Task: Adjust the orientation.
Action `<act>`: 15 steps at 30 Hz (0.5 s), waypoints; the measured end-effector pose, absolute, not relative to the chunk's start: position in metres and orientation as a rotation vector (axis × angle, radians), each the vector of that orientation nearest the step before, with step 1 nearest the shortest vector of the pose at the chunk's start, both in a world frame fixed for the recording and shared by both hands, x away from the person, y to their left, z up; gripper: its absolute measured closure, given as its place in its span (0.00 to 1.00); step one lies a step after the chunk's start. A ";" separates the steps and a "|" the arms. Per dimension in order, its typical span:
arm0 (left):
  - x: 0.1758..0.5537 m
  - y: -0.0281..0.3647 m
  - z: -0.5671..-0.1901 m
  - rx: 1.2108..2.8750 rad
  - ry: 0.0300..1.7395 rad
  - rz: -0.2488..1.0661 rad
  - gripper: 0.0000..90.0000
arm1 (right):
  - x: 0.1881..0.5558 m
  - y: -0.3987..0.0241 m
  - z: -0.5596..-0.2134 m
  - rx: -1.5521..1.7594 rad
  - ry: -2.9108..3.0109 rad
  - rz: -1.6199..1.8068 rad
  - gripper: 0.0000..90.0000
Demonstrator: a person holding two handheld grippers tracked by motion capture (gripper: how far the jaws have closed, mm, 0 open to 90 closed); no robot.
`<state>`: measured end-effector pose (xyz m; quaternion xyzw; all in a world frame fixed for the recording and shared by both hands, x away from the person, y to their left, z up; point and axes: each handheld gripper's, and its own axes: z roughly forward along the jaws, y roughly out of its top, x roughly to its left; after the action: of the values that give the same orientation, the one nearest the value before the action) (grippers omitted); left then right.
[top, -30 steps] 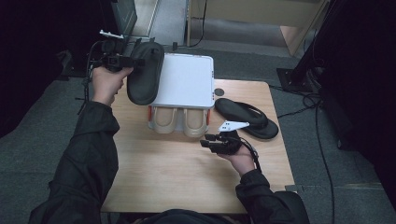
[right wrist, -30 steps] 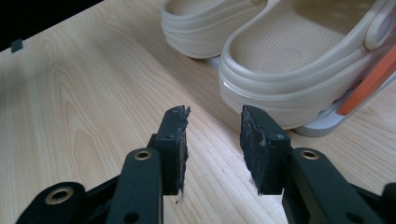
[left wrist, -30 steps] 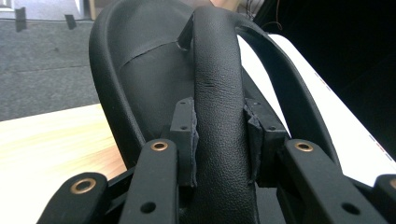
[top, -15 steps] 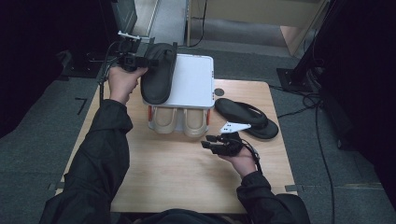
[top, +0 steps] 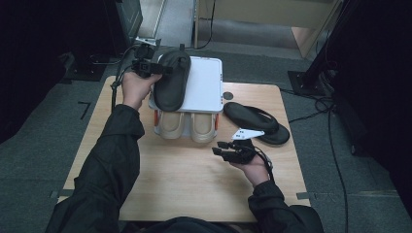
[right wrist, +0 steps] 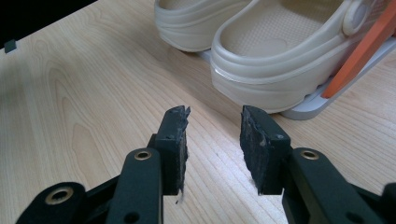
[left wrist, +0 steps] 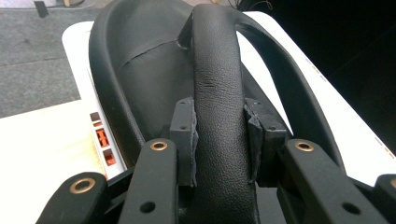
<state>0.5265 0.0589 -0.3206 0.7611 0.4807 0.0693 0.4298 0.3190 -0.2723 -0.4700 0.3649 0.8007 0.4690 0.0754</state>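
Looks like a lab or recording room, not a home. Bare pale wooden table (top: 184,184) set on grey carpet (top: 39,160), marked with tape at the corners. Dark stands and black equipment around the edges, loose cables (top: 335,145) trailing across the floor, a wooden cabinet (top: 272,19) at the far wall.
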 end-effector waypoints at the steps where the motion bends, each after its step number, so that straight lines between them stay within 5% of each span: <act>1: 0.527 0.059 -0.321 1.901 1.199 0.173 0.75 | 0.319 -0.272 -0.470 1.093 2.402 1.406 0.68; 15: 0.527 0.064 -0.322 1.930 1.197 0.155 0.70 | 0.322 -0.279 -0.468 1.113 2.374 1.416 0.68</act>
<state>0.5273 0.0636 -0.3216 0.7697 0.4773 0.0619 0.4193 0.3215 -0.2795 -0.4684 0.3723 0.7941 0.4735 0.0809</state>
